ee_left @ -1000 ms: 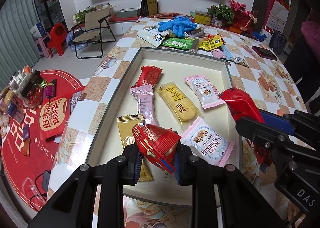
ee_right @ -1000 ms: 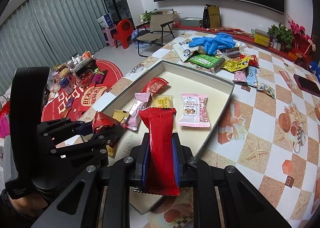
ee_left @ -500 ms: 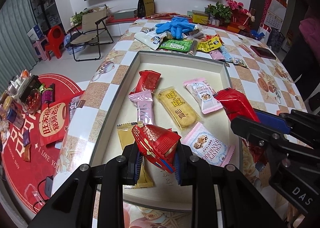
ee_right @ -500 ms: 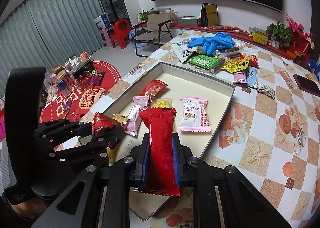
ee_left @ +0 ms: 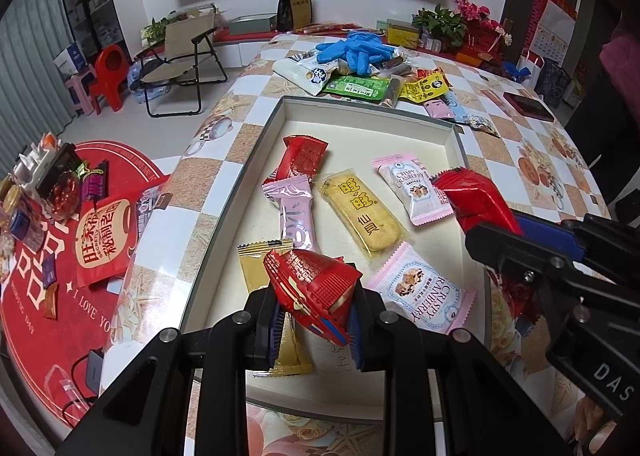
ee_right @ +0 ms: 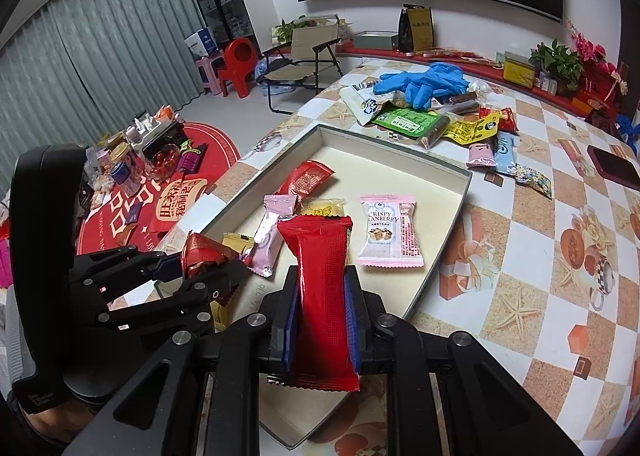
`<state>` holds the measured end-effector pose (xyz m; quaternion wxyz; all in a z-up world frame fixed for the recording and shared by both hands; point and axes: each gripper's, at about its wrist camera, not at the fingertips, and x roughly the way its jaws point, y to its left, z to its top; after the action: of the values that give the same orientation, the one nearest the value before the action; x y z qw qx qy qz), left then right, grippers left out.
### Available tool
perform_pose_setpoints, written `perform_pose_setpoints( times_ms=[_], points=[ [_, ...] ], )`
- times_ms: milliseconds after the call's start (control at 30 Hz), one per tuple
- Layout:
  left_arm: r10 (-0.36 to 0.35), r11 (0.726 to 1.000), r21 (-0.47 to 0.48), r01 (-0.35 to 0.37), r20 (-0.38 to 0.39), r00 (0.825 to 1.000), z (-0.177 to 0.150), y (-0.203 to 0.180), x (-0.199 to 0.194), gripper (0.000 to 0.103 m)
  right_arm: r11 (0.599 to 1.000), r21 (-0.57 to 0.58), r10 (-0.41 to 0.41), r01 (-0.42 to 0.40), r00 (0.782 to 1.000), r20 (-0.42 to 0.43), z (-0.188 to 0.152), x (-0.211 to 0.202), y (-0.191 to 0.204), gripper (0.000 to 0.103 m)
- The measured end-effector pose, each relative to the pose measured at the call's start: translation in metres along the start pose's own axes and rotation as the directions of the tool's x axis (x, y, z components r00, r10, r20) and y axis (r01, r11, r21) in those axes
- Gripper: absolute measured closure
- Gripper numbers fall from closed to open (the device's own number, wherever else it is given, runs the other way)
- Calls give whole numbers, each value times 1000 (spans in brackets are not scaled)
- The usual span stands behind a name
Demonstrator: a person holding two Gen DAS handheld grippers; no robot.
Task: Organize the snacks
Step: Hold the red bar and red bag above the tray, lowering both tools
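**Two red packets held over the tray**

We have a snack clamped in each tool. Our left tool (ee_left: 312, 320) is closed on a crumpled red packet (ee_left: 312, 284) above the tray's near left corner; our right tool (ee_right: 320, 320) is closed on a long red wrapper (ee_right: 320, 288) above the tray's near edge. Both hang over the tray (ee_left: 240, 184), which sits on the checkered surface (ee_left: 552, 160).

We judge the step in hand to be placing: both packets are carried and ready to go down. The next move calls for lowering each one to a bare patch of the tray floor, probably the far half beyond the packets already there, and opening the jaws only once the packet is low enough not to flip or land on a neighbour.

Inside the tray, two pink packets (ee_right: 390, 236) read "CRISPY CRANBERRY". A yellow cracker (ee_left: 362, 214) beside them carries large Chinese characters. A gold packet (ee_left: 268, 296) lies under our left tool; its print is hidden.

Beyond the tray's far wall lie more snacks (ee_left: 360, 86) and blue gloves (ee_left: 354, 50). Left of the tray, a red mat (ee_left: 76, 288) reads "I LOVE YO", cut off.
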<state>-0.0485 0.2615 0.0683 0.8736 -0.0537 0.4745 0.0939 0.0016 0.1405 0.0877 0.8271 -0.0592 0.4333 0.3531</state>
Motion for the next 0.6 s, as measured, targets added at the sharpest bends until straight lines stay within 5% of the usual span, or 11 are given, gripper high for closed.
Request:
perform_pose_setpoints(
  times_ms=[600],
  points=[
    [2,1000,-8,-2,-13,1000,8,8,0,75,1000,-10,0,0,1000,18,21,0,1,82]
  ],
)
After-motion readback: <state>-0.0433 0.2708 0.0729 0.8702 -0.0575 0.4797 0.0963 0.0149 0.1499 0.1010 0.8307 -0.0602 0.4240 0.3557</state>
